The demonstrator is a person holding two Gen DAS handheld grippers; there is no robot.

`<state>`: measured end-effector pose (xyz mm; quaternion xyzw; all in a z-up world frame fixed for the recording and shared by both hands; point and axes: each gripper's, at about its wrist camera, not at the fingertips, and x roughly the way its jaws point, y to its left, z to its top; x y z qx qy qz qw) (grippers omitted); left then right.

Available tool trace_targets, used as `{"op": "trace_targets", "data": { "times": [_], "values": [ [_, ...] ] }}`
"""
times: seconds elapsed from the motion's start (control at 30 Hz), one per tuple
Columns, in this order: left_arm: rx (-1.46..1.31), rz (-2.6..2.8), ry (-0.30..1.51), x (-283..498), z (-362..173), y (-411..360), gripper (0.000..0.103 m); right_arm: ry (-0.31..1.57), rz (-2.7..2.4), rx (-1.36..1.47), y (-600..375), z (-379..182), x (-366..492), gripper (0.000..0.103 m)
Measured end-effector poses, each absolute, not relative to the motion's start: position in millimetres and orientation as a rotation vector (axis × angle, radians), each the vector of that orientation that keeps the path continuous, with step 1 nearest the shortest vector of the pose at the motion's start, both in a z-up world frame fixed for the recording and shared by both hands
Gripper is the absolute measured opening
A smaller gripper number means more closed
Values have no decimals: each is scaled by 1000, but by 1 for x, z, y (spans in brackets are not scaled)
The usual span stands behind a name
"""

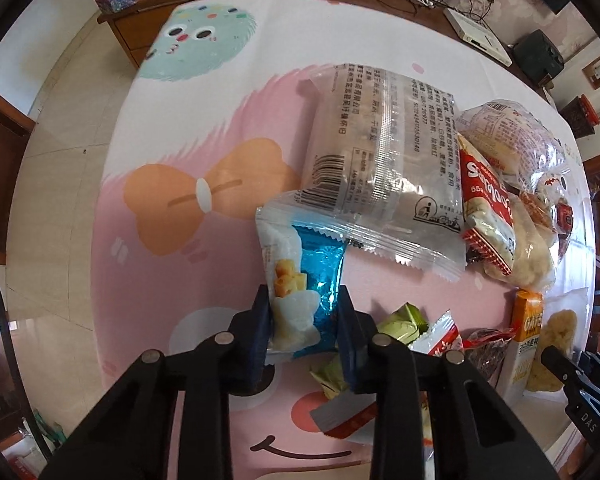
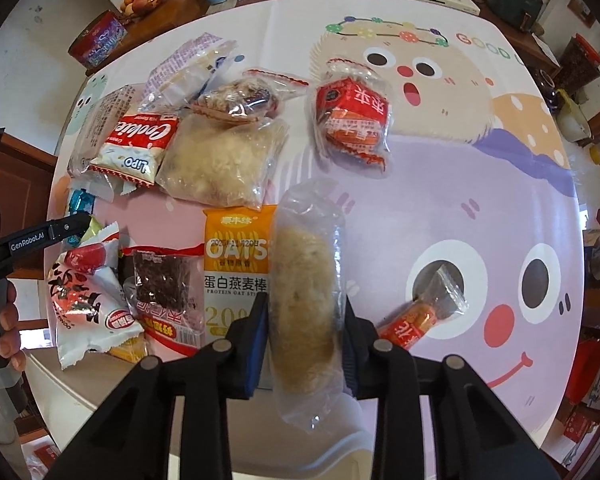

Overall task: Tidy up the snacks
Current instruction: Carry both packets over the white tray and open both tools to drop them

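Left wrist view: grey and red packet [image 1: 342, 420] below the blue egg-roll packet [image 1: 300, 304], mostly behind the gripper's linkage; print unreadable. Green packet [image 1: 404, 322] right of the egg-roll packet, lower half hidden by the right finger. Oat bar pack [image 1: 526, 332] far right of it, lower print washed out.

Right wrist view: yellow packet [image 2: 130, 350] under the white and red bag [image 2: 88, 312], only a corner showing. Person's hand [image 2: 8, 332] left of that bag, cut off by the edge.

Bench [image 2: 480, 200] under cartoon-print cloth. On it, left cluster: cookie pack [image 2: 134, 148], clear bread bag [image 2: 224, 160], oat bar box [image 2: 236, 268]. Red-wrapped pack [image 2: 354, 120] apart; small orange candy [image 2: 416, 320] alone, right.
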<state>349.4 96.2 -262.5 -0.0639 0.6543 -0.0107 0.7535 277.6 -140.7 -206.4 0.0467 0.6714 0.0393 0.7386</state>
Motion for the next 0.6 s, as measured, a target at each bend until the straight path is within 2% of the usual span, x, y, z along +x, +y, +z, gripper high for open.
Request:
{"op": "trace_targets", "data": {
  "times": [0.2,0.6],
  "values": [
    [-171,1,1351,339,-229,103,27,1385,82,83,-135,-181,273,31],
    [-132,-43,1092,258,-83,117,24,1128,9,0,-133,-81,242,31]
  ]
}}
